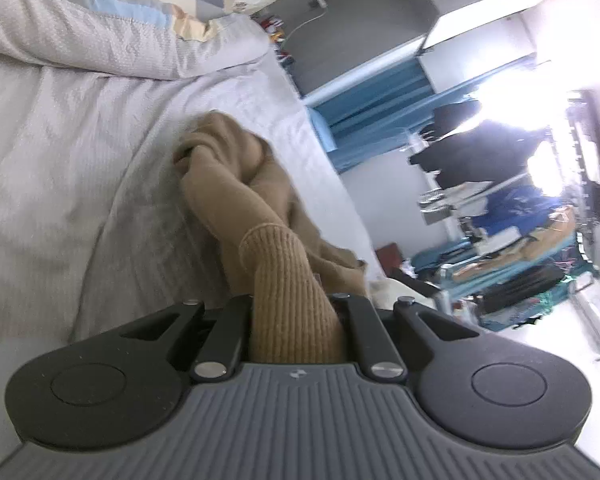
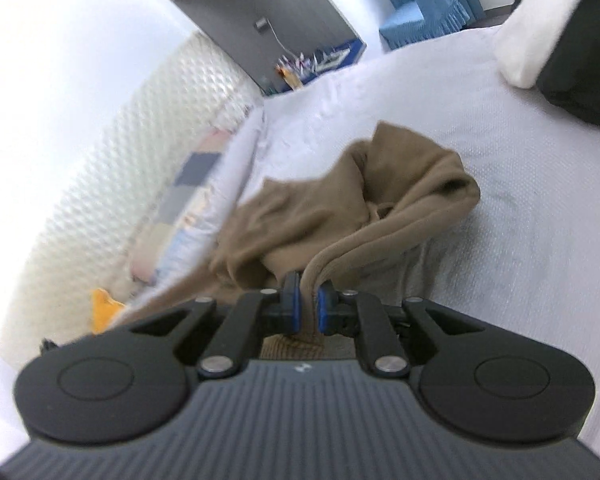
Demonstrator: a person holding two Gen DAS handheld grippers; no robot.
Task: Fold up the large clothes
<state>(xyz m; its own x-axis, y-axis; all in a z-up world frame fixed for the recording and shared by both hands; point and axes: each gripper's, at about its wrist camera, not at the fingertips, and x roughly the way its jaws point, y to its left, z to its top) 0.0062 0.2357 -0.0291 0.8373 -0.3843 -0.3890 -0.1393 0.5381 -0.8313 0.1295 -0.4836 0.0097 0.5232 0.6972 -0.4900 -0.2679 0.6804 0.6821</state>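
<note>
Clamped on the ribbed cuff (image 1: 288,280) of a tan hoodie (image 1: 236,176), the left gripper (image 1: 298,312) has its fingertips buried under the knit, and the rest of the garment trails ahead of it in a crumpled heap on the pale grey bedspread (image 1: 60,168), with a quilted pillow (image 1: 100,28) farther ahead to the left. From the right wrist view, the right gripper (image 2: 309,304) pinches a hem edge of the same hoodie (image 2: 340,200) between its blue pads (image 2: 323,312), jaws nearly together. Its hood lies bunched just ahead on the bedspread (image 2: 520,220), a folded white and black pile (image 2: 560,52) well beyond to the right.
</note>
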